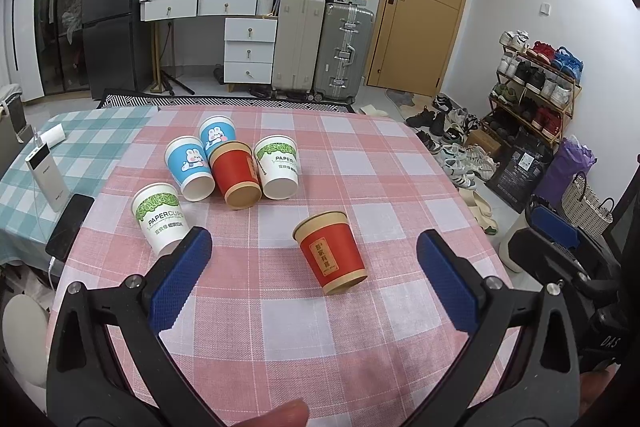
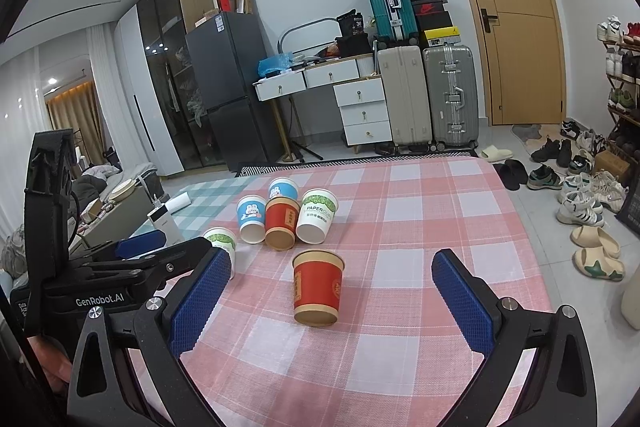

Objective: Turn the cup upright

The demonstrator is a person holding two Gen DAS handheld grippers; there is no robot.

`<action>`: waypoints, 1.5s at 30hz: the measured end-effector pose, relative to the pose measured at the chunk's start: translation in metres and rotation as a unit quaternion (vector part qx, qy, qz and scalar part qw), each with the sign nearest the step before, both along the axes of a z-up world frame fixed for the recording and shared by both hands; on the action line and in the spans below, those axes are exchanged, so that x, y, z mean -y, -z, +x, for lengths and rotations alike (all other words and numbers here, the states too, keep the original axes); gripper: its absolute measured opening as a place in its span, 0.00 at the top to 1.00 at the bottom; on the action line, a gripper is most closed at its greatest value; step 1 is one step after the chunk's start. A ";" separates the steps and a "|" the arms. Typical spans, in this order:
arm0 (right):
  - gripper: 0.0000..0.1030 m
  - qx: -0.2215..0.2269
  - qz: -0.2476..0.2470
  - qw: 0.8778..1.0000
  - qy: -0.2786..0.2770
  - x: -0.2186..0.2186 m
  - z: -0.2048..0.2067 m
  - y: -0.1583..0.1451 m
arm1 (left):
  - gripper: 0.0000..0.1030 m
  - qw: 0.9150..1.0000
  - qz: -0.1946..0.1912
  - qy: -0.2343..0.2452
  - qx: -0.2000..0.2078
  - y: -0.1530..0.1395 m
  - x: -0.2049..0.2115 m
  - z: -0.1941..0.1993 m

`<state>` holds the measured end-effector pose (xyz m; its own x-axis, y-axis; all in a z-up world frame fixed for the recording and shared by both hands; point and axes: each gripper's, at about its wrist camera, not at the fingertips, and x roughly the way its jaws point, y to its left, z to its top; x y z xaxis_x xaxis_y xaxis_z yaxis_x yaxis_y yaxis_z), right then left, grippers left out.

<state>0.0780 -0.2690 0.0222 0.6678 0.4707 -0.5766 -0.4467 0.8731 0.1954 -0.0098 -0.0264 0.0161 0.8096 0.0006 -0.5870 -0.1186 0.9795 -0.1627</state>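
Left wrist: tapered red paper cup (image 1: 331, 258), checked tablecloth (image 1: 400, 163).

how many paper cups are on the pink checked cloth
6. Near red cup alone in front; behind it a cluster: red cup, two blue bunny cups, green-leaf cup; another green-leaf cup at left.

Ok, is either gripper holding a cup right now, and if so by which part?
Nothing is held. The left gripper and right gripper are both open, apart from the near red cup.
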 end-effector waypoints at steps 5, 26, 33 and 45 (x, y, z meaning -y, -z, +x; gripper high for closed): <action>0.00 -0.001 0.000 1.000 0.001 0.001 0.000 0.001 | 0.01 1.000 0.000 0.001 -0.001 0.001 0.001 -0.001; 0.00 -0.020 0.007 1.000 0.016 0.014 0.013 0.019 | 0.01 0.999 0.000 0.031 -0.042 0.021 0.006 0.027; 0.00 -0.056 0.008 0.998 0.032 0.030 0.037 0.056 | 0.01 0.995 -0.001 0.051 -0.085 0.051 0.017 0.077; 0.00 -0.110 0.039 0.993 0.029 0.046 0.079 0.104 | 0.06 0.981 -0.033 0.058 -0.180 0.132 0.022 0.151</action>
<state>0.1573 -0.3146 -0.0819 0.5576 0.4839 -0.6745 -0.3348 0.8746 0.3506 0.1413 -0.0486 -0.1155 0.5426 -0.1264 -0.8304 -0.0681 0.9787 -0.1935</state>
